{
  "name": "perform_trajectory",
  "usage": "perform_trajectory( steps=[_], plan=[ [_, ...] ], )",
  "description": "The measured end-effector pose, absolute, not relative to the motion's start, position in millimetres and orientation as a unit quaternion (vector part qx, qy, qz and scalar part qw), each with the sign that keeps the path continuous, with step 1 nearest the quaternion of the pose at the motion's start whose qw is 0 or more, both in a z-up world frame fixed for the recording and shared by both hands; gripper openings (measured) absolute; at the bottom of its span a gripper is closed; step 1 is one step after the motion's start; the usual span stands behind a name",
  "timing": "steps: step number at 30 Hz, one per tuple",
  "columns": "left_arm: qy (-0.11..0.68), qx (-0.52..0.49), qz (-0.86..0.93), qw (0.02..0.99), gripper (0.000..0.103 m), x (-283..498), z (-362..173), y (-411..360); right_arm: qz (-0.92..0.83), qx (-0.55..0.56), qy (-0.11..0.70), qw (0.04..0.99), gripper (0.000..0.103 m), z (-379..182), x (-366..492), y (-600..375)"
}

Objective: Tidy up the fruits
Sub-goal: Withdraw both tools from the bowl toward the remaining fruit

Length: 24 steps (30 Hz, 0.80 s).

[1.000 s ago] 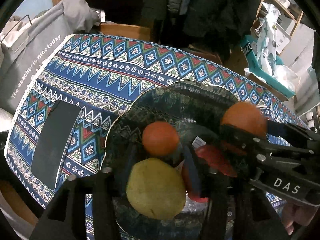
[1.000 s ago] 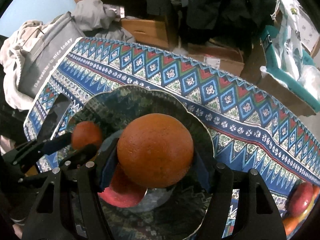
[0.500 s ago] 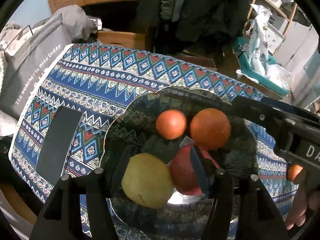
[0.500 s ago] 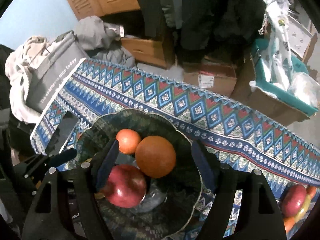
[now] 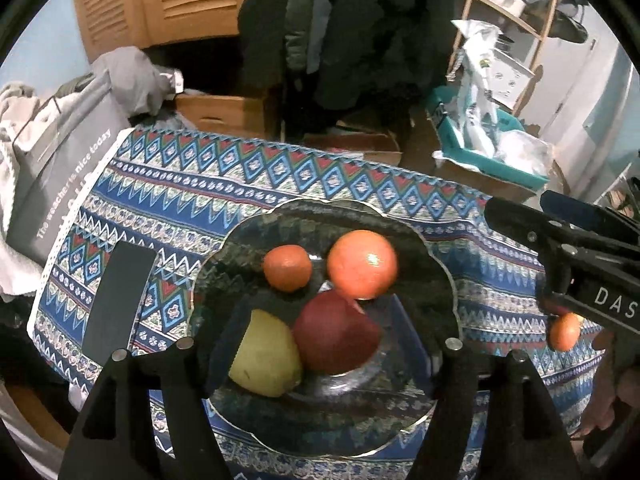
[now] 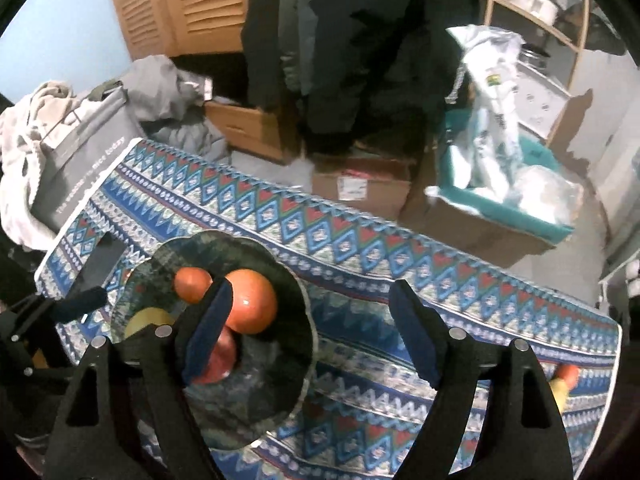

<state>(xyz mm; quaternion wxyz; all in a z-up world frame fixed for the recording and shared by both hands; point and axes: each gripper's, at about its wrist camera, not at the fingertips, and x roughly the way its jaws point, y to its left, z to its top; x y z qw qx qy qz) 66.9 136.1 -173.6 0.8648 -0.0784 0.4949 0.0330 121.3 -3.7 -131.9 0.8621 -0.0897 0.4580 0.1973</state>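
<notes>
A patterned cloth covers the bench (image 5: pixel 280 184), and at its centre sits the scalloped glass plate (image 5: pixel 436 256) where I am gathering the fruit. Four pieces lie on it in the left wrist view: a large orange (image 5: pixel 362 264) at one o'clock, a red apple (image 5: pixel 334 332) at the centre touching it, a yellow pear (image 5: pixel 268 354) at seven o'clock against the apple, and a small tangerine (image 5: pixel 287 267) at eleven o'clock.

My left tongs (image 5: pixel 320 364) hang over the plate's near edge, spread and empty, having just been opening. My right tongs (image 6: pixel 310 328) are likewise spread with nothing between them, their jaws just widened, framing bare cloth beside the plate.

More fruit waits at the bench's right end: another small orange fruit (image 5: pixel 564 332) shows at three o'clock under the right tool, and two pieces peek out at the edge of the right wrist view.

I judge these fruits firm but round and smooth-skinned, apt to roll on glass. Each wants a grip across its widest girth, gentle enough to spare the apple and pear bruises. The plate itself looks brittle.
</notes>
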Motion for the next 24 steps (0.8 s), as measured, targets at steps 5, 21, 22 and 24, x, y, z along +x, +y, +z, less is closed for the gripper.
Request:
perform_trajectory(
  steps=[5, 21, 22, 24],
  plan=[
    [0.492, -0.065, 0.016, 0.868, 0.073, 64.4, -165.8, 117.4, 0.177, -0.088, 0.453, 0.869, 0.082, -121.6, 114.1, -26.8],
    [0.482, -0.031, -0.015, 0.875, 0.078, 61.6, -141.7, 63.2, 0.119, -0.082, 0.434, 0.889, 0.084, -93.7, 91.2, -98.3],
    [0.482, -0.029, -0.017, 0.875, 0.078, 61.6, -140.8, 59.8, 0.114, -0.084, 0.433, 0.89, 0.085, -92.5, 89.5, -103.2],
    [0.481, -0.026, -0.021, 0.876, 0.078, 61.3, -138.6, 52.8, 0.108, -0.083, 0.431, 0.892, 0.085, -90.7, 85.9, -111.9]
  ],
)
